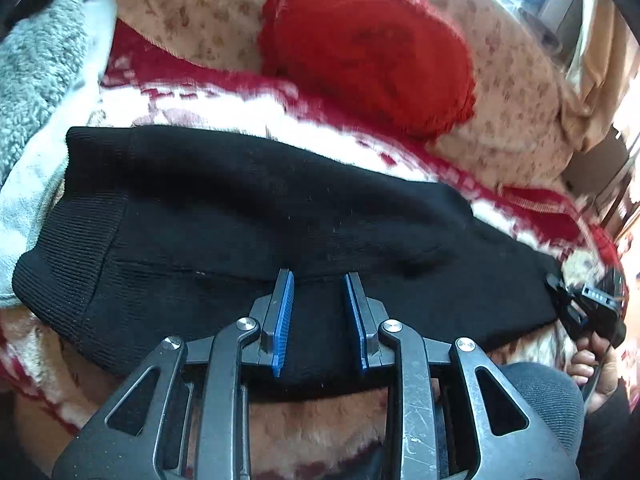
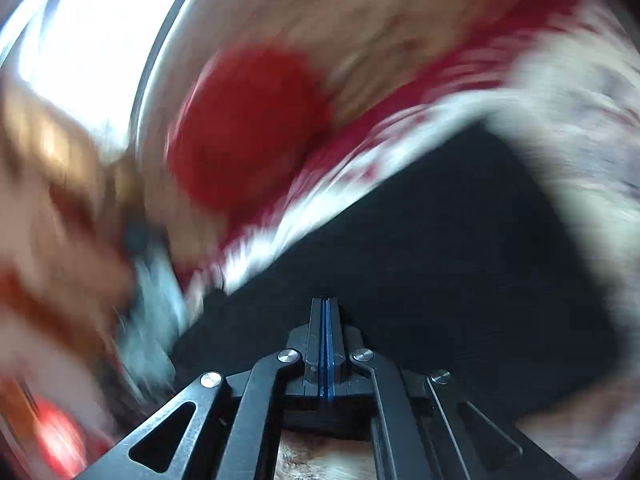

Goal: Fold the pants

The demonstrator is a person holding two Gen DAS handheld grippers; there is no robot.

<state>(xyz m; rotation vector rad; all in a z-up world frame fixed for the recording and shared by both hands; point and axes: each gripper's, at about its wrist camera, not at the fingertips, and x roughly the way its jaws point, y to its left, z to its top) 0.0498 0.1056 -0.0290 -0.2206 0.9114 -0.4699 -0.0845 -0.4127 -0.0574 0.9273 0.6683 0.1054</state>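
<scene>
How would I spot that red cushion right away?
Start at the black knitted pants spread across the red-and-white fleece blanket. Just beyond them lies the round red cushion with a frilled edge, the only solid red thing against the pale flowered bedding.

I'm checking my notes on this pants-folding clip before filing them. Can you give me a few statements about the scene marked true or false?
1. The black knit pants lie on a red-and-white fleecy blanket. True.
2. The round cushion behind the pants is blue. False: it is red.
3. The right tool has its fingers pressed together. True.
4. The left tool has its blue pads fully shut. False: a gap with black fabric in it shows between the pads.
5. A grey fluffy textile lies beside the ribbed end of the pants. True.
</scene>
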